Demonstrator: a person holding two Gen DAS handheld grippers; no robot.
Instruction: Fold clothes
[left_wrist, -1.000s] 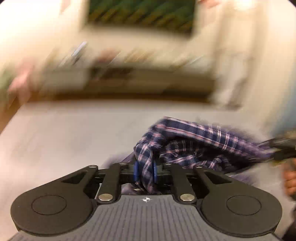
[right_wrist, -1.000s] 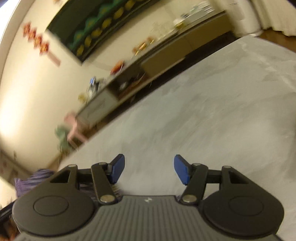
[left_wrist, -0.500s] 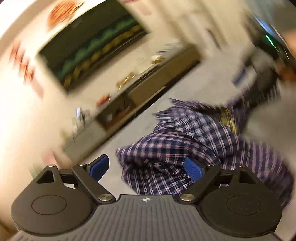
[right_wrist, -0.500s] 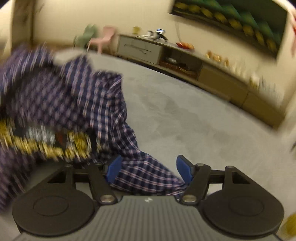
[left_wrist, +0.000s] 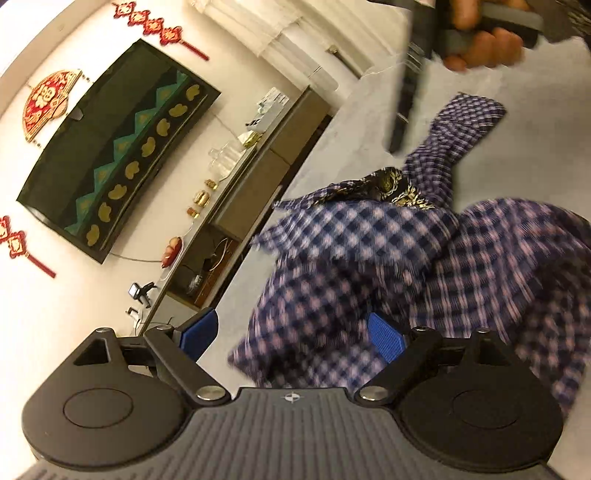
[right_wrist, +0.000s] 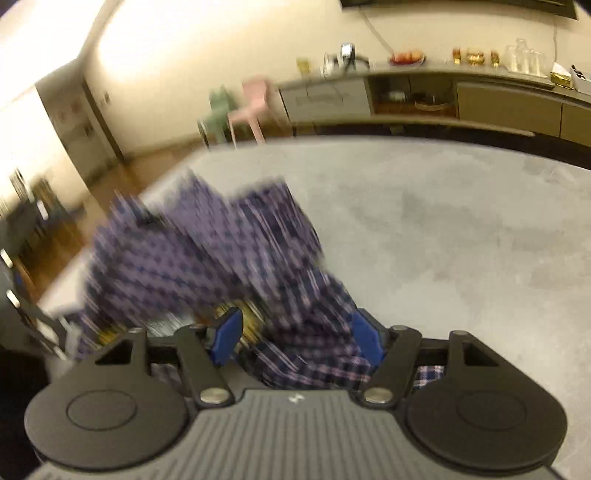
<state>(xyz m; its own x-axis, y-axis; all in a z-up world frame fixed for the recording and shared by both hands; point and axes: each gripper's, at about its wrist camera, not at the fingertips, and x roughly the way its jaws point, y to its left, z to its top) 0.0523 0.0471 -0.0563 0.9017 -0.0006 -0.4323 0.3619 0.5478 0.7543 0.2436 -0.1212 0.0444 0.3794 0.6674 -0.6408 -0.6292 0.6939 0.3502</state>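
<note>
Garment: a crumpled purple-and-white checked shirt (left_wrist: 369, 266) heaped on the grey tabletop (right_wrist: 461, 229), reaching toward its left edge in the right wrist view; a black-and-gold patterned patch shows among the folds.
Left hand-held gripper (left_wrist: 291, 334): jaws spread wide, holding nothing; the shirt lies just ahead, its near edge between the blue pads (left_wrist: 384, 334) without being pinched.
Right hand-held gripper (right_wrist: 295, 338): jaws fairly wide apart, not clamped; a checked fold lies between them, against the right pad.
Person: a hand (left_wrist: 484, 40) grips the right tool's handle above the shirt's far end.
Background: sideboard (right_wrist: 424, 99) along the wall, blurred.
</note>
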